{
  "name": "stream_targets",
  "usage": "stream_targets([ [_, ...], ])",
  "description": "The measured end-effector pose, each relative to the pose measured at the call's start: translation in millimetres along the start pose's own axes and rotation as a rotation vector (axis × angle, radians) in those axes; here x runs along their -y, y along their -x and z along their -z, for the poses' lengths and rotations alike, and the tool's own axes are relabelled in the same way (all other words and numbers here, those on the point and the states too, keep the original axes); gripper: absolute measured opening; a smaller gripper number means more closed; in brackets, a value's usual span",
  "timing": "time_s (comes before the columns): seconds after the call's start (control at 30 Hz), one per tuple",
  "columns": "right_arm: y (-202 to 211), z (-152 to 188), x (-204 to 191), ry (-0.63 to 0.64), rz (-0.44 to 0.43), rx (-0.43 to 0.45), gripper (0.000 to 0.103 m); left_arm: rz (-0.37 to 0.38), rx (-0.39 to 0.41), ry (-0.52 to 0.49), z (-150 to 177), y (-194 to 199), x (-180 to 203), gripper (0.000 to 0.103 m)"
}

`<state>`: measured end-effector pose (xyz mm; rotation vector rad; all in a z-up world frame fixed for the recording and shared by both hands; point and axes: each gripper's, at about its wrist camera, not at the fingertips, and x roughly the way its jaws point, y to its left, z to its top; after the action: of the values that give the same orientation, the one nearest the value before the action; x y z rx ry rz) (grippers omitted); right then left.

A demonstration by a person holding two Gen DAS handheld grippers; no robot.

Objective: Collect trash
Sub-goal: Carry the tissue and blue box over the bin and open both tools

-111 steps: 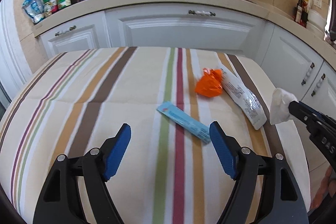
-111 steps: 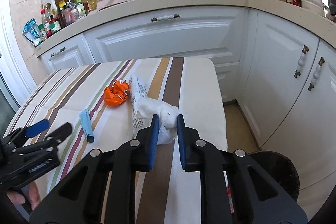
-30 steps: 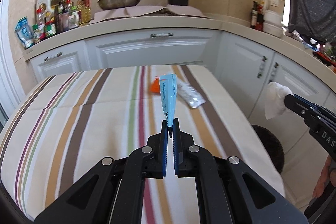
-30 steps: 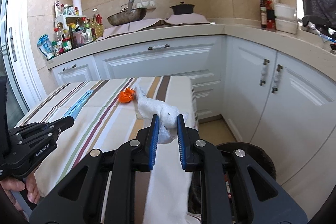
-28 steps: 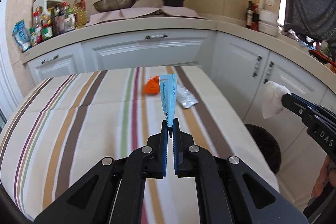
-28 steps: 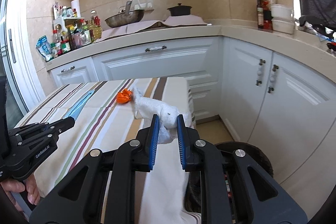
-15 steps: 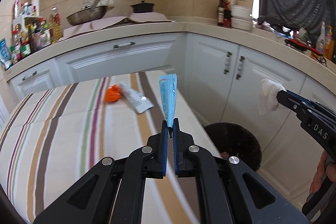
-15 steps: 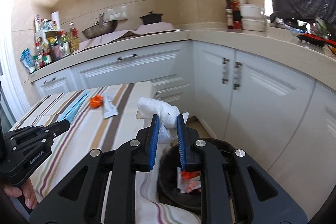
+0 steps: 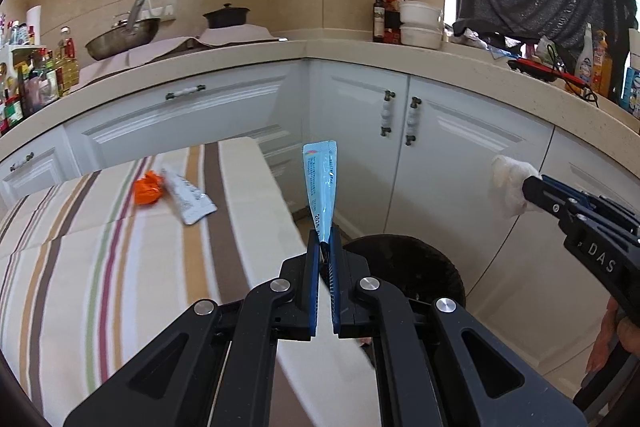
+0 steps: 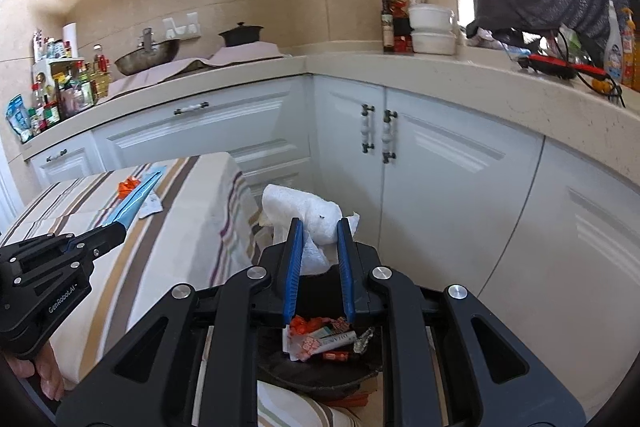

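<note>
My left gripper is shut on a blue sachet wrapper that stands up from its tips, above the table's right edge and near the black trash bin. My right gripper is shut on a crumpled white tissue and holds it right over the bin, which has wrappers inside. The right gripper with the tissue also shows at the right of the left wrist view. An orange wrapper and a white packet lie on the striped table.
White cabinets stand close behind and to the right of the bin. The counter above carries a wok, a black pot, bottles and containers. The tablecloth's edge hangs next to the bin.
Both grippers have swung right, off the table toward the bin. The right gripper with the tissue now hangs over the bin; the left has brought the blue wrapper to the table's edge.
</note>
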<state>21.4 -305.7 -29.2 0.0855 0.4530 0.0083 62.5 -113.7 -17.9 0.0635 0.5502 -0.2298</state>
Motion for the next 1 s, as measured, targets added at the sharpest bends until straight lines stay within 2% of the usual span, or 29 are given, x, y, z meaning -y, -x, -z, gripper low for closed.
stream_targets([
  [0.3,-26.4,7.4,14.4,-0.024,-0.003,-0.036,0.017,0.008,-0.047,-0.023,1.8,-30.2,20.9,0.005],
  [0.7,-63.3,10.8,28.6,-0.052,0.000,-0.081,0.018,0.011,-0.148,-0.029,5.0,-71.7,36.7,0.006],
  [0.8,-72.8,11.3,29.5,-0.057,0.006,-0.089,0.022,0.006,-0.164,-0.027,4.8,-78.1,38.2,0.008],
  [0.87,-78.6,11.0,32.4,-0.066,0.010,-0.090,0.034,0.018,-0.179,-0.008,4.3,-81.1,37.2,0.014],
  [1.0,-81.0,10.0,35.7,-0.078,0.018,-0.082,0.037,0.016,-0.186,0.001,2.5,-83.1,36.8,0.023],
])
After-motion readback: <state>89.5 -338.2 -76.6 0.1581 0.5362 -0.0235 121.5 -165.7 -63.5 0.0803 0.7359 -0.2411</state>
